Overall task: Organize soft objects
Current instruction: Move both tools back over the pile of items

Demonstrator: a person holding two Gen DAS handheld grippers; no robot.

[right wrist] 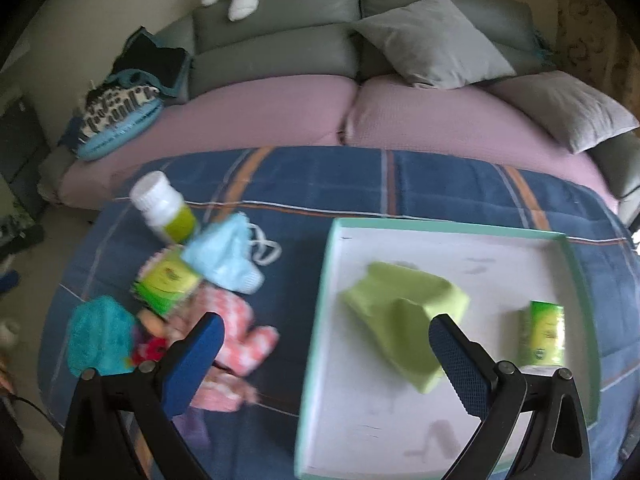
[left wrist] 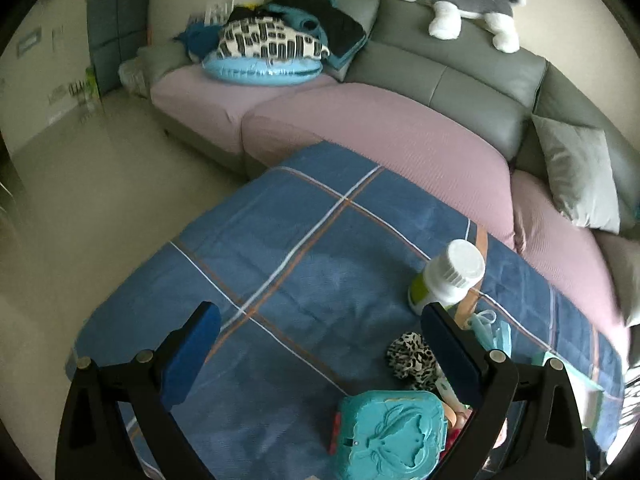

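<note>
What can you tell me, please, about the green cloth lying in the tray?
The green cloth is a lime-green, soft-looking fabric piece, loosely folded and rumpled with a raised crease. It lies flat on the white floor of the teal-rimmed tray, toward its middle, apart from the small green packet on its right. Nothing grips it.

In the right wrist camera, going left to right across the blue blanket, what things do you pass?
Teal fuzzy cloth → pink checked cloth → white tray's rim → green cloth in the tray → small green packet near the tray's right side.
</note>
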